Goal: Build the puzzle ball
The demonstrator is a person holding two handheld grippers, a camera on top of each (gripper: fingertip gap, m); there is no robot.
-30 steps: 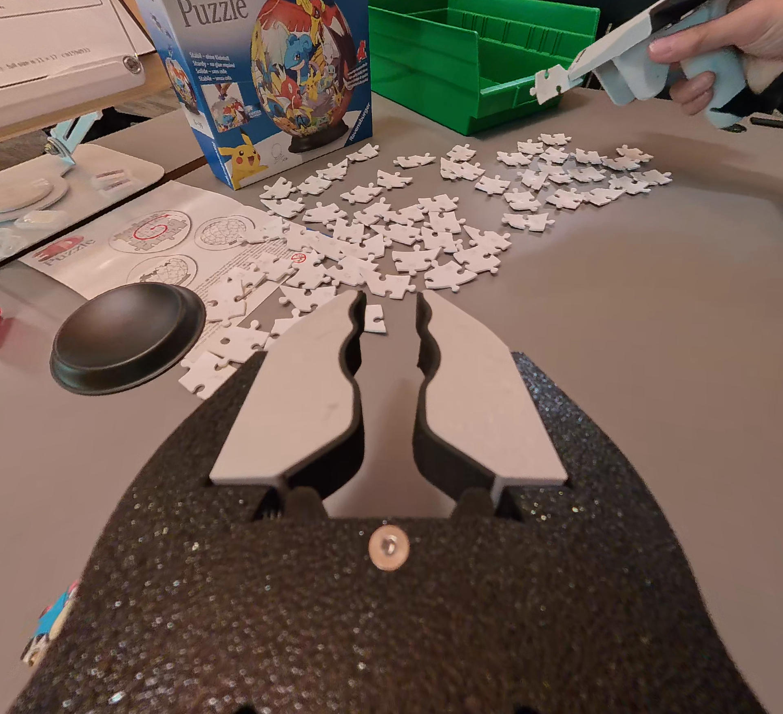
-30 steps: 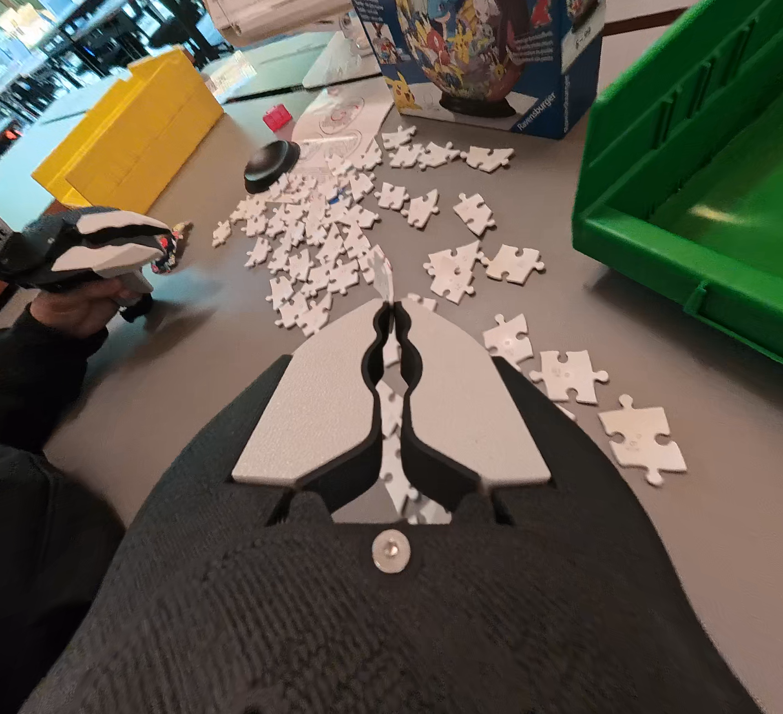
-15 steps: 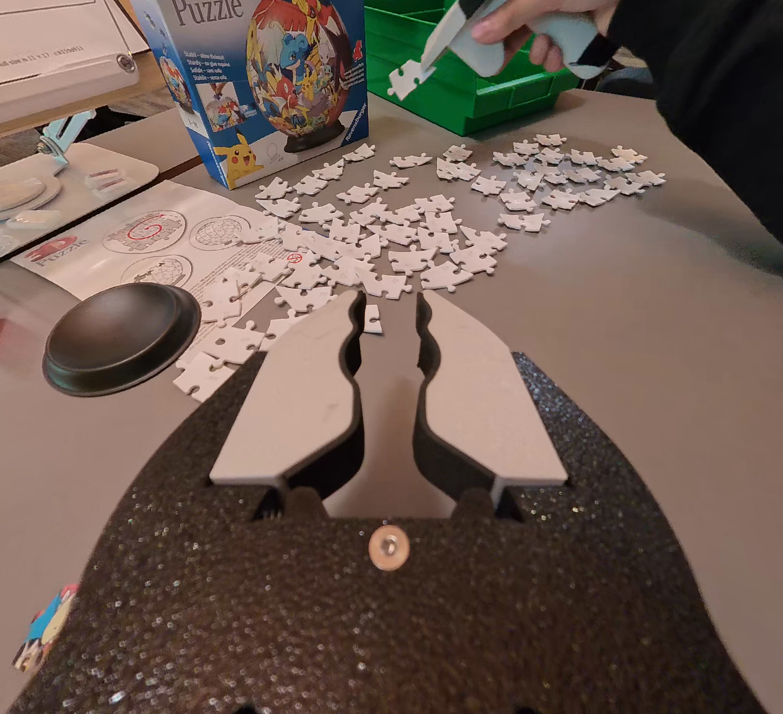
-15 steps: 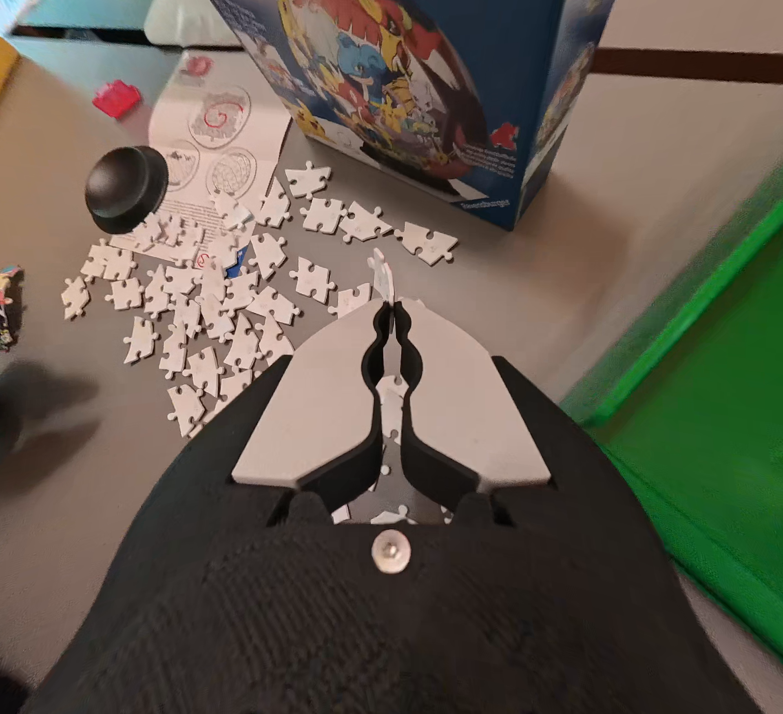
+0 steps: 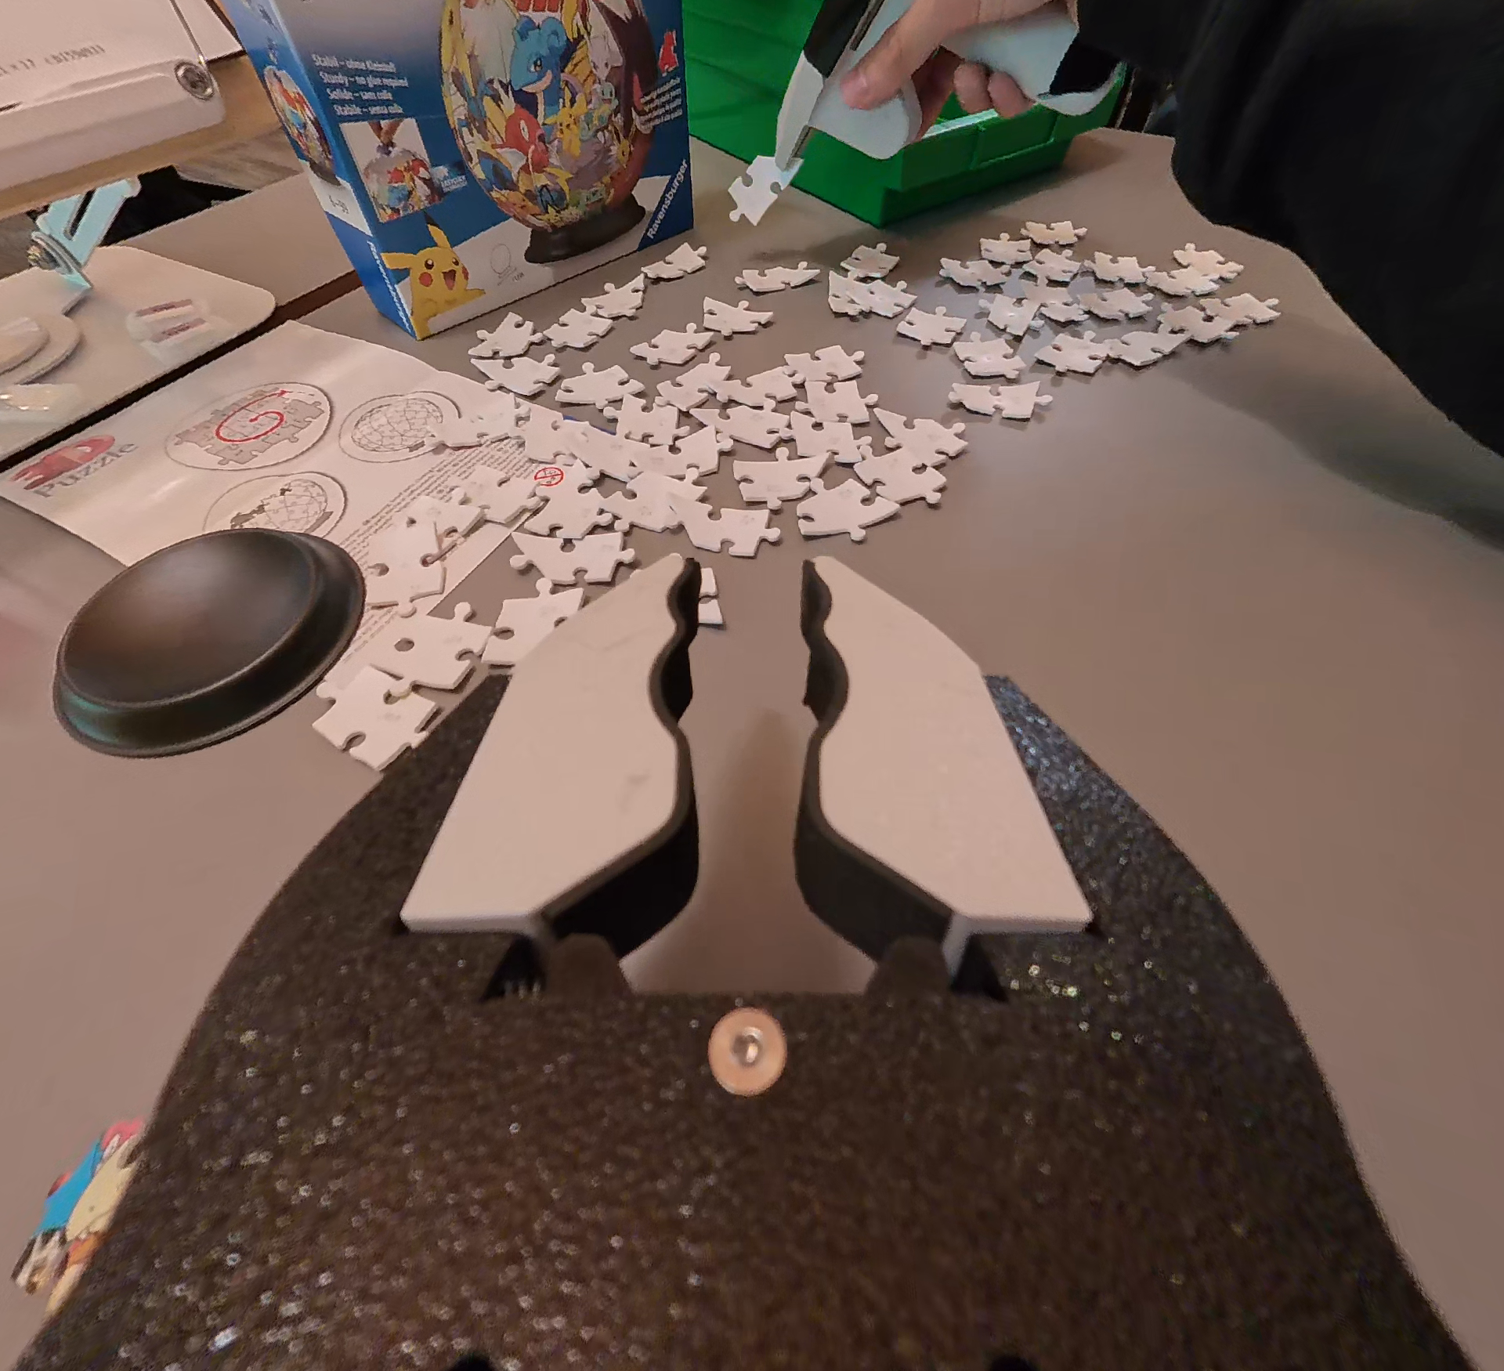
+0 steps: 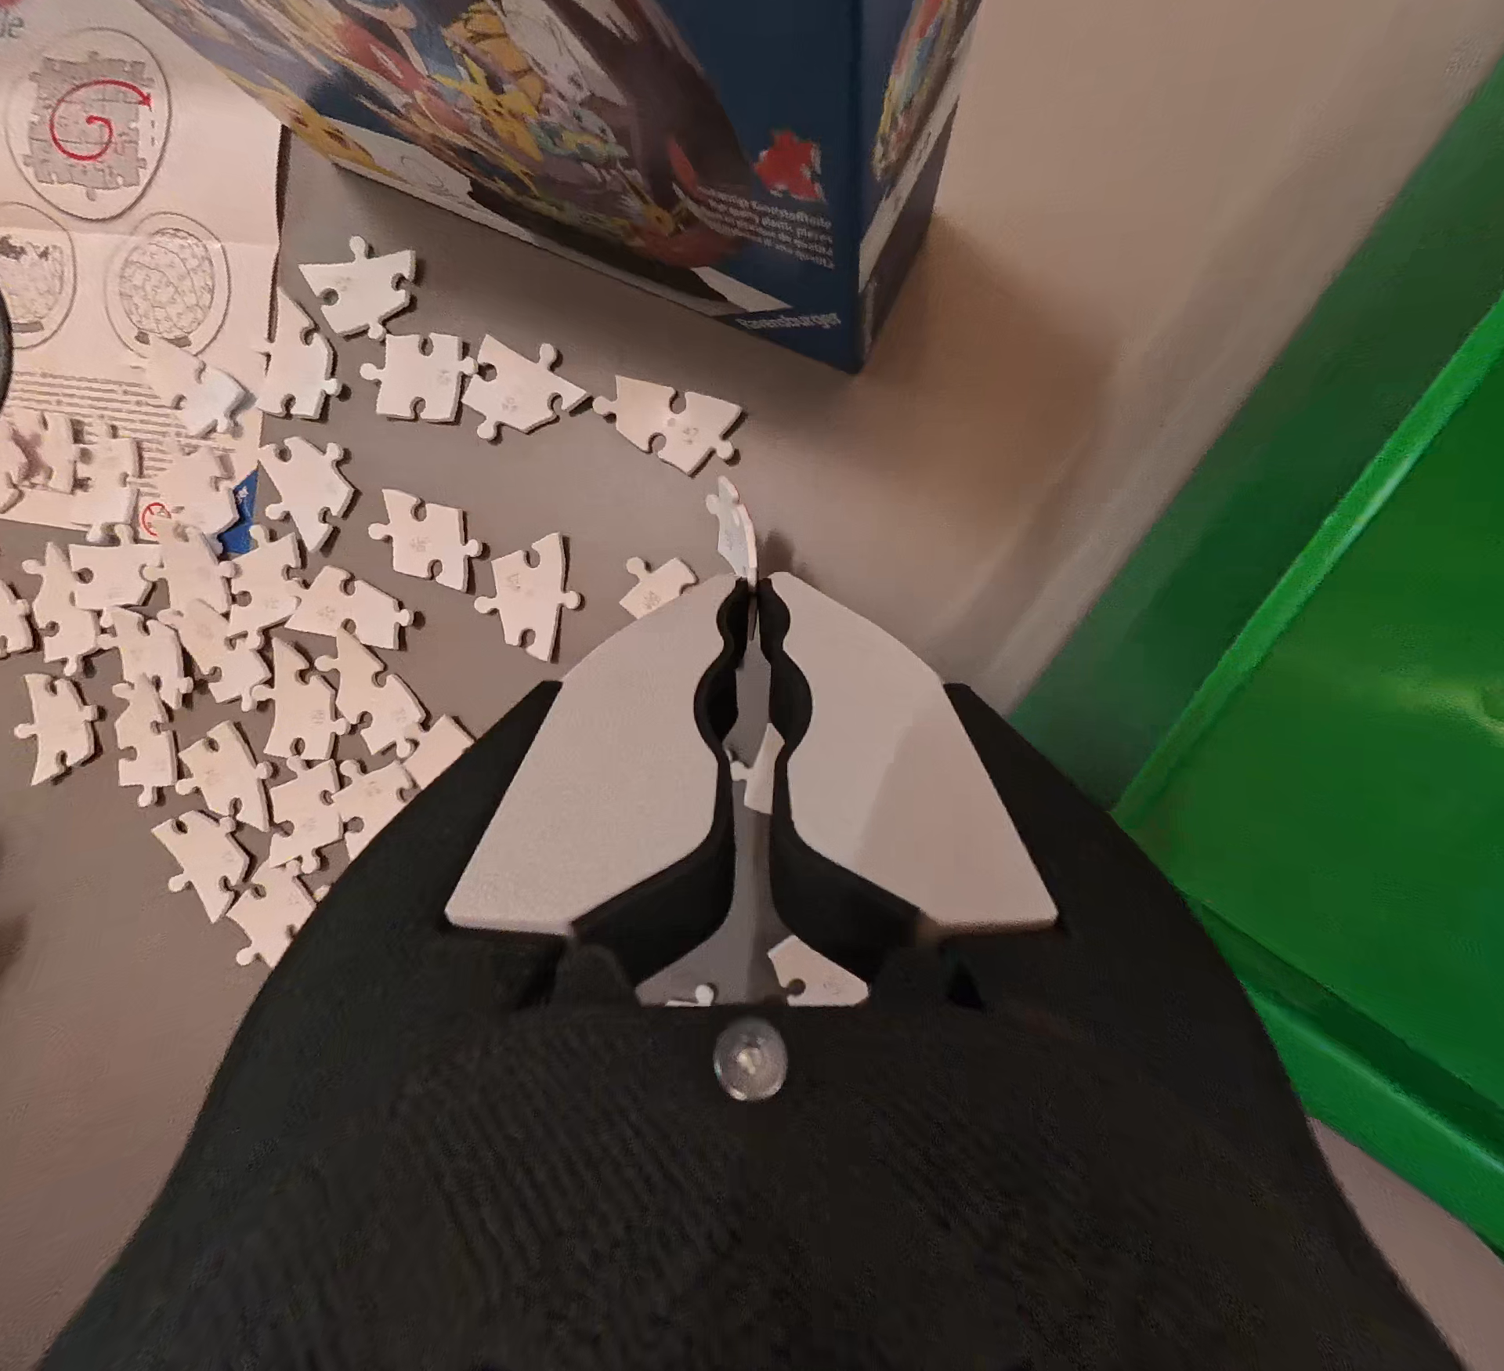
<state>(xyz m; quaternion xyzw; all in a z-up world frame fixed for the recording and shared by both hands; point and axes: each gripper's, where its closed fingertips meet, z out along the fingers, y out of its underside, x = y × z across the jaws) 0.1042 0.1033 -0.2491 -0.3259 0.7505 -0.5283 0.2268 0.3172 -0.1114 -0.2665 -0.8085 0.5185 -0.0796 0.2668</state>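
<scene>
Many white puzzle pieces (image 5: 716, 428) lie face down on the grey table (image 5: 1180, 681); they also show in the right wrist view (image 6: 309, 599). My left gripper (image 5: 749, 575) is open and empty, low over the near edge of the pile. My right gripper (image 6: 753, 583) is shut on one white puzzle piece (image 6: 735, 530), held on edge above the table near the puzzle box (image 6: 610, 95). In the left wrist view that gripper (image 5: 785, 164) holds the piece (image 5: 757, 188) in the air by the box (image 5: 488, 95). A black round stand (image 5: 203, 640) sits at the left.
A green bin (image 5: 773, 46) stands at the back, close on the right in the right wrist view (image 6: 1343, 681). An instruction sheet (image 5: 244, 453) lies under some pieces. A few assembled coloured pieces (image 5: 73, 1210) lie at the near left. A white sign stand (image 5: 81, 30) is at the far left. The left gripper's tips are roughly 30 cm from the right gripper's.
My right gripper has carried its piece left from beside the green bin and lowered it toward the table by the puzzle box. My left gripper has barely moved.
</scene>
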